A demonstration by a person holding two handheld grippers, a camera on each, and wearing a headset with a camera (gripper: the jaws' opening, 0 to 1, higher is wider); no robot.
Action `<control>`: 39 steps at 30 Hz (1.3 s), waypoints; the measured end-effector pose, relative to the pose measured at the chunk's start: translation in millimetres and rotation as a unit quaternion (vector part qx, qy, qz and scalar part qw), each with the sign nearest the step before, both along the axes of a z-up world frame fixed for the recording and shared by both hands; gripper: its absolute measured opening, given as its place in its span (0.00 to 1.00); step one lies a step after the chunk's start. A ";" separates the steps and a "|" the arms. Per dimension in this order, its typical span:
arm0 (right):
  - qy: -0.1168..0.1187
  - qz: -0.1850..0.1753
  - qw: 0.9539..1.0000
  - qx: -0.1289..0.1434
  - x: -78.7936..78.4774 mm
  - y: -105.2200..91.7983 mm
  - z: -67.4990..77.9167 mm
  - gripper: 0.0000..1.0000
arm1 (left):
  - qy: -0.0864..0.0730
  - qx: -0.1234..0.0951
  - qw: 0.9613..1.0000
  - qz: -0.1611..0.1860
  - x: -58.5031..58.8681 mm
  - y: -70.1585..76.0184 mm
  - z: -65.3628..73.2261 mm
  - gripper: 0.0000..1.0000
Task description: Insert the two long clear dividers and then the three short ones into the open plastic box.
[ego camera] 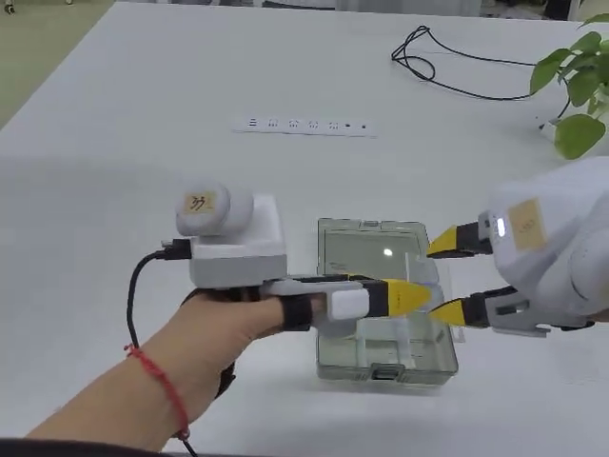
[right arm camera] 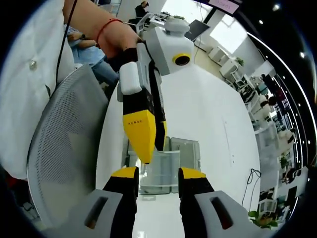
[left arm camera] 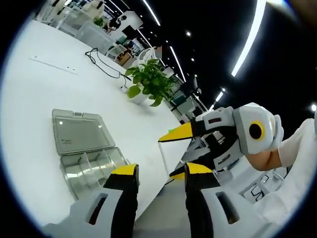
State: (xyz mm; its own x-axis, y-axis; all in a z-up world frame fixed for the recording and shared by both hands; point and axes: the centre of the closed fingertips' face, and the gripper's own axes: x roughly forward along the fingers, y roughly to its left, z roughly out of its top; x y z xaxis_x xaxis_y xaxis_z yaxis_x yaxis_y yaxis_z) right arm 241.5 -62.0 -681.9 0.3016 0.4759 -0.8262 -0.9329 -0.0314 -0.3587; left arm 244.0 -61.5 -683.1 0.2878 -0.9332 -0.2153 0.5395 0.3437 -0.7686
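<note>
You are holding a clear divider [right arm camera: 162,168] across the right gripper's [ego camera: 445,279] spread jaws, above the open plastic box [ego camera: 419,365], apparently ready for lowering. The left gripper [ego camera: 419,297] is touching its edge, seemingly steadying it. I cannot tell its jaw state.

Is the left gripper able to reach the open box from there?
Probably yes. The left gripper looks to hover just above the open box, and nothing lies between them.
</note>
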 end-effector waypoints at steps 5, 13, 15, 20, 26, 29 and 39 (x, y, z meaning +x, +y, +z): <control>-0.003 0.003 1.000 0.000 -4.8 6.2 3.8 0.33 | 0.013 -0.007 1.000 -0.007 -1.1 -4.7 -1.9 0.21; -0.003 0.004 1.000 -0.004 -7.2 7.9 4.5 0.33 | 0.023 -0.015 0.999 -0.017 -6.5 -6.4 -0.4 0.05; -0.004 0.005 1.000 -0.005 -7.2 8.0 4.3 0.33 | 0.022 -0.016 0.999 -0.020 -7.3 -6.7 0.0 0.03; -0.004 0.007 1.000 -0.009 -7.8 8.1 3.7 0.33 | 0.024 -0.017 0.999 -0.022 -8.5 -6.9 0.6 0.00; -0.004 0.012 1.000 -0.013 -9.3 8.1 2.6 0.33 | 0.026 -0.014 0.999 -0.022 -10.4 -6.5 -1.6 0.00; -0.006 0.015 1.000 -0.014 -9.0 8.0 1.9 0.34 | 0.027 -0.015 0.999 -0.019 -10.4 -6.1 -2.3 0.00; 0.042 -0.005 0.998 0.035 -3.3 5.3 19.4 0.33 | -0.068 0.021 0.996 -0.047 -11.3 0.4 -3.8 0.00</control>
State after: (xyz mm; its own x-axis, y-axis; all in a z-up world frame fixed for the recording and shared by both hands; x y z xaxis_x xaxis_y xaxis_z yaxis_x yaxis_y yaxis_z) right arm 238.2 -56.8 -662.6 0.2372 0.5310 -0.8135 -0.9600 -0.0001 -0.2800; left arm 232.8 -61.1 -687.0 0.2294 -0.9481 -0.2204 0.6681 0.3180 -0.6727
